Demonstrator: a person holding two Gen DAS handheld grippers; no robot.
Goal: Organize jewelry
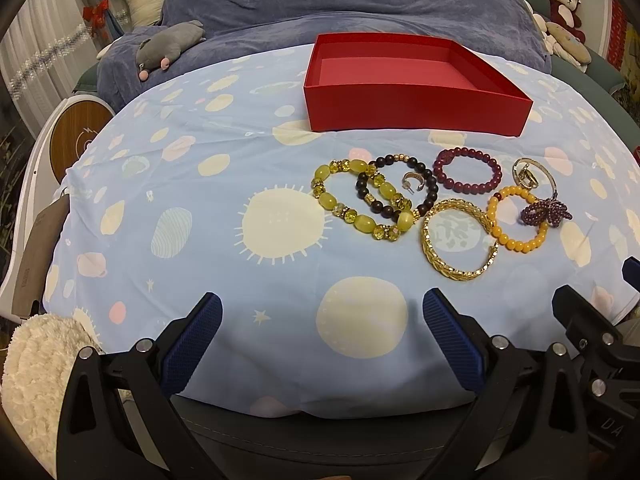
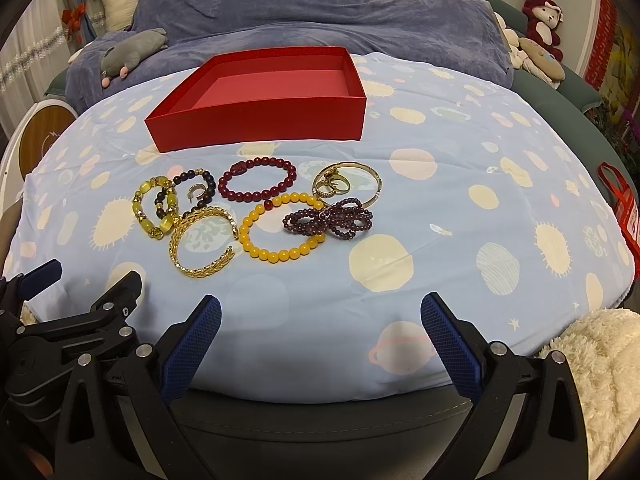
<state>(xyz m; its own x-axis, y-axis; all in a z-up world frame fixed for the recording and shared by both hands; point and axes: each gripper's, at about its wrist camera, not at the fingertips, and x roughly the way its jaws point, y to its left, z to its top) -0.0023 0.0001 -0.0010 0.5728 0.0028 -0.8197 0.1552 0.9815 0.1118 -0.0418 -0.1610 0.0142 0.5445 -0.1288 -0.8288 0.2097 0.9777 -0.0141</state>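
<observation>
Open red cardboard box [image 1: 416,110] sits on pale blue planet-print cloth [image 1: 200,208], nothing inside. Jewelry cluster lies just in front of box: yellow-green bead bracelet [image 1: 362,200] overlapping dark bead bracelet [image 1: 400,188], maroon bead bracelet [image 2: 257,179], gold chain cuff [image 2: 202,242], orange bead bracelet [image 2: 282,227], purple bead tangle [image 2: 330,219]. Left gripper [image 1: 322,312] and right gripper [image 2: 320,314] hover nearer than cluster, fingers wide, holding nothing.
</observation>
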